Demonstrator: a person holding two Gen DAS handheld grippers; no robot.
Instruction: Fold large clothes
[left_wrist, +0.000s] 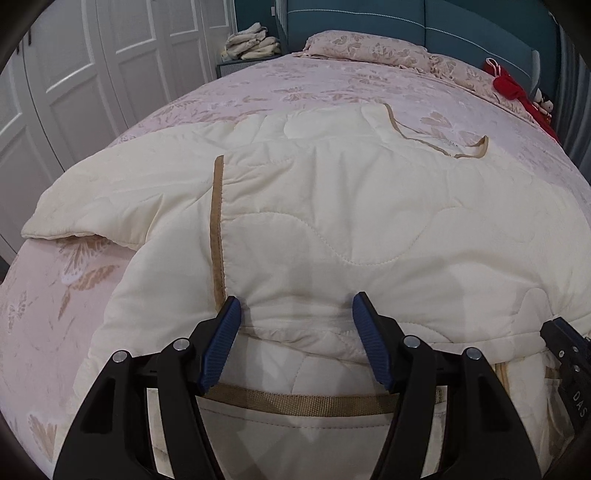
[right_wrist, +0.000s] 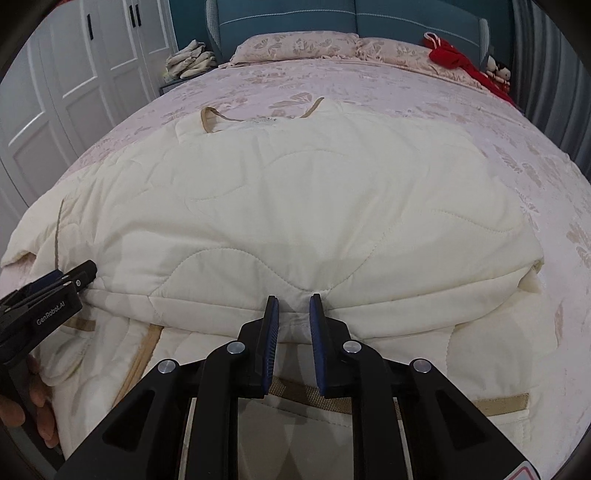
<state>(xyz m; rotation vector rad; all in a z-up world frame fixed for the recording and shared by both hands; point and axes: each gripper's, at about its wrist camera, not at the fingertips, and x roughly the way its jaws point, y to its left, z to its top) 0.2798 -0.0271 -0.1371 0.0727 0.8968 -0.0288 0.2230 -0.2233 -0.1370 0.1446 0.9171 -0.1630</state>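
A large cream quilted garment (left_wrist: 332, 206) with tan trim lies spread on the bed; it also shows in the right wrist view (right_wrist: 295, 192). Its near part is folded over, with a fold edge running across in front of both grippers. My left gripper (left_wrist: 295, 306) is open, its blue pads either side of the fold edge, near the tan strip (left_wrist: 217, 229). My right gripper (right_wrist: 293, 301) has its jaws a narrow gap apart at the fold edge, with cloth bunched between the tips. The left gripper also shows in the right wrist view (right_wrist: 74, 277).
The pink patterned bedspread (right_wrist: 369, 85) covers the bed. Pillows (right_wrist: 295, 44) lie at the teal headboard, with red cloth (right_wrist: 458, 59) and small dolls at the right. A pile of pale clothes (left_wrist: 251, 40) sits on a nightstand. White wardrobe doors (left_wrist: 74, 74) stand at left.
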